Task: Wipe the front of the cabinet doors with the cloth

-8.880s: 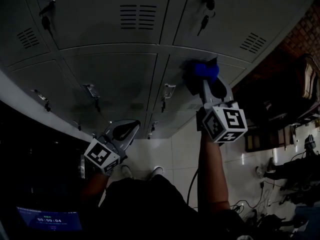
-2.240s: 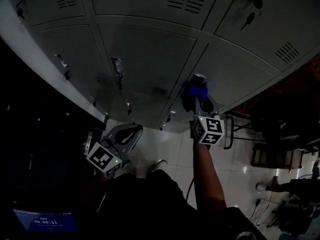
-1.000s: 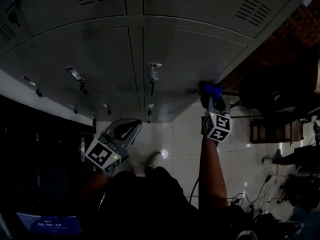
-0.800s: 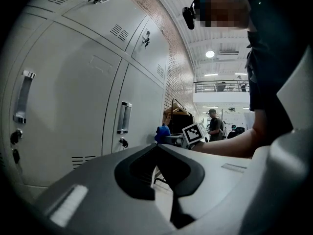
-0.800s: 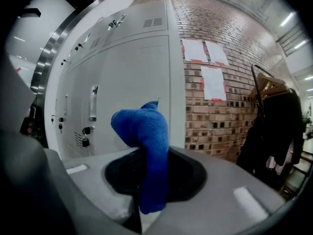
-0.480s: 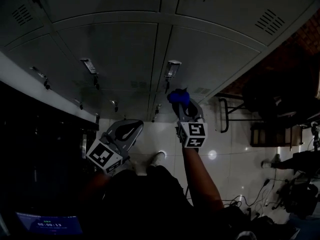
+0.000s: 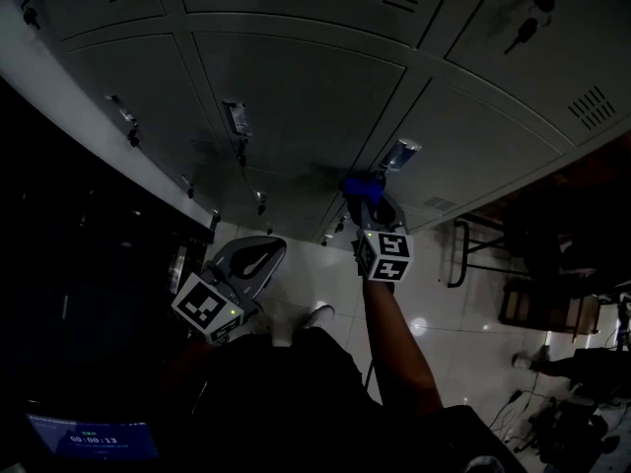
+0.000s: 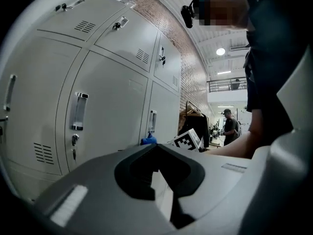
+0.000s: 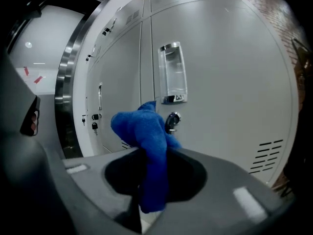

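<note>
Grey metal cabinet doors (image 7: 296, 97) fill the top of the head view. My right gripper (image 7: 367, 208) is shut on a blue cloth (image 7: 361, 186), which is held against the cabinet front near a seam, just left of a clear handle (image 7: 399, 154). In the right gripper view the cloth (image 9: 146, 131) bunches out of the jaws in front of a door (image 9: 220, 82), below its handle (image 9: 172, 72) and beside a round lock (image 9: 173, 120). My left gripper (image 7: 258, 254) hangs low and away from the doors, shut and empty; its own view shows the doors (image 8: 107, 106) and the cloth (image 8: 148, 140).
White floor tiles (image 7: 434, 294) lie under the cabinet. A metal chair frame (image 7: 461, 254) stands to the right. The person's shoe (image 7: 320, 315) is below the grippers. A dark opening (image 7: 59, 215) borders the cabinet on the left. Another person (image 8: 228, 126) stands far off.
My right gripper has carried the cloth from the cabinet's right edge leftward across the door to the seam. The left gripper has stayed low and still.
</note>
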A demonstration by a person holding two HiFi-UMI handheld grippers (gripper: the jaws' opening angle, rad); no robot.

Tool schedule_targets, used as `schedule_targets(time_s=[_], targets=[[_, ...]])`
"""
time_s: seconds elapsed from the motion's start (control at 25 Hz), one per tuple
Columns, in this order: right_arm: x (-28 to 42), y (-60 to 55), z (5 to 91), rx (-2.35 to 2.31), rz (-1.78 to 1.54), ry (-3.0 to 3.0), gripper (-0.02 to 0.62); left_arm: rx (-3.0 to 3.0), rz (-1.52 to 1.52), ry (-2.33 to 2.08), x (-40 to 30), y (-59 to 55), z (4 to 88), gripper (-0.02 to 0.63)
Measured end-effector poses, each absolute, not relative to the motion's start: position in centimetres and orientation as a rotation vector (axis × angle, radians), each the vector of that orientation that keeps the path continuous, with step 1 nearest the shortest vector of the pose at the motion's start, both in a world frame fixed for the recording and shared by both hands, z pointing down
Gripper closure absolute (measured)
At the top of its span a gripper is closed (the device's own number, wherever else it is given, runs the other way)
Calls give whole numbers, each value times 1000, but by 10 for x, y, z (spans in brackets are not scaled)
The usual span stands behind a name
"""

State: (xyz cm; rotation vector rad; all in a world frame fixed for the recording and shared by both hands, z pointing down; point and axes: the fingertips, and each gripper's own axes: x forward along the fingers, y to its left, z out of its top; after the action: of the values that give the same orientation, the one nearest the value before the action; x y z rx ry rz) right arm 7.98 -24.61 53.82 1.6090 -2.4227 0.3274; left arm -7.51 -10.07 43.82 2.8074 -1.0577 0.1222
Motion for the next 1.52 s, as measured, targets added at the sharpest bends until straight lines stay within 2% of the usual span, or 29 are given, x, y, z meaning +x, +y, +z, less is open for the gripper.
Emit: schedule_targets(time_s=[0.32, 0.92, 1.24, 1.36, 1.52], targets=[[106, -248, 549, 1597, 287, -2380, 511, 2807, 117, -1051, -59, -108, 436, 606], [267, -240, 557, 1856, 353, -2201, 511, 2857, 125, -880, 37, -123, 442, 606], [329, -233, 560, 1980, 377, -2108, 511, 2862, 150, -860, 59, -122, 446, 606], [340, -228, 556, 2017, 385, -2097, 511, 2869, 153, -866, 56, -121, 445, 606], [323, -211, 536, 2019, 335, -2142, 511, 2872, 156, -854, 46, -113, 446, 606]])
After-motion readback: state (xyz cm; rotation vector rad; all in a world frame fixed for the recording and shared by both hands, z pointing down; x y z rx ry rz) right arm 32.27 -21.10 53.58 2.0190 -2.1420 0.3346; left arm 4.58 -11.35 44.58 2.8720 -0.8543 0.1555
